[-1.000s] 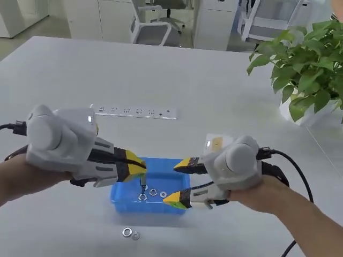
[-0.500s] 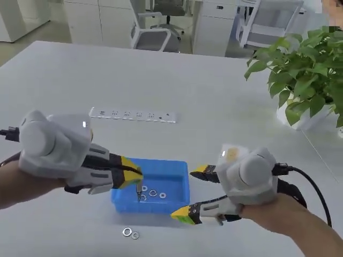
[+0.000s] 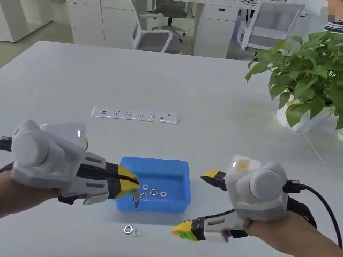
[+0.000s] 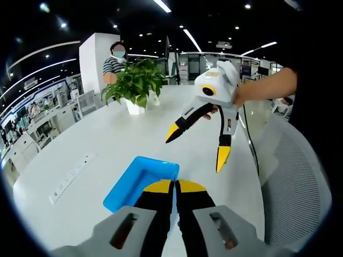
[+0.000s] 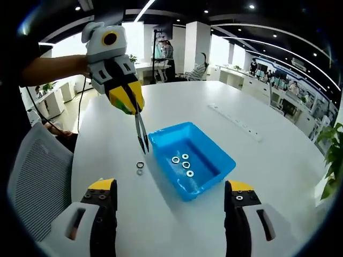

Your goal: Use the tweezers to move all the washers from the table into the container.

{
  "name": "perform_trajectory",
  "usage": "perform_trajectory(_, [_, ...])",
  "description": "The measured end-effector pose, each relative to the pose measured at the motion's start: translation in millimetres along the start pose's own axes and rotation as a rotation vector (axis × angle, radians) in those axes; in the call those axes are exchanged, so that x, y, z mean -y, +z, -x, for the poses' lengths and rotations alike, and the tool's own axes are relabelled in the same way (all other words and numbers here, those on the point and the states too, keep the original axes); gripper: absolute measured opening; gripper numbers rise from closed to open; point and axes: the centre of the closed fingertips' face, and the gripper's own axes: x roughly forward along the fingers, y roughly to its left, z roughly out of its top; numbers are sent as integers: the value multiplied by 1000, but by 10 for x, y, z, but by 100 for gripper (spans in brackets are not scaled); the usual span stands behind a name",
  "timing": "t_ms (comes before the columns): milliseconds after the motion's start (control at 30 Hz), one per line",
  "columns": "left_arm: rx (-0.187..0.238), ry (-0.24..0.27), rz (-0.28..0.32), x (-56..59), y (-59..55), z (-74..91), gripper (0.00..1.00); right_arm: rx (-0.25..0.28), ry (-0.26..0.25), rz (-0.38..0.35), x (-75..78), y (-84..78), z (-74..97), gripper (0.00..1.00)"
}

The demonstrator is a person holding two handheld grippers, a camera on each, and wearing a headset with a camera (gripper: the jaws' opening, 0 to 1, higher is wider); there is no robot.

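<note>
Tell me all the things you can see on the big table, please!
container: one, blue, on the table between the grippers
washers in the container: four, I think, silvery
washers on the table: two, silvery, just outside the container's near side
tweezers: one pair, dark metal, tips by the container's edge
power strip: one, white, farther back
plant: one, green, white pot, far right
table: one, pale grey
left gripper: white, yellow tips, shut on the tweezers
right gripper: white, yellow tips, open

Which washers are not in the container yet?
The two washers lying side by side on the table, just outside the blue container, below the tips of the tweezers. The rest lie inside it.
</note>
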Motion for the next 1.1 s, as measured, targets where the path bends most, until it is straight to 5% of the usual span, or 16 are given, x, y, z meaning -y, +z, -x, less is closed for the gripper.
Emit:
perform_trajectory(367, [1, -21, 12, 121, -89, -59, 6, 36, -15, -32, -68, -26, 28, 100])
perform_trajectory(1100, [-14, -31, 42, 203, -326, -182, 6, 18, 1, -51, -164, -147, 11, 100])
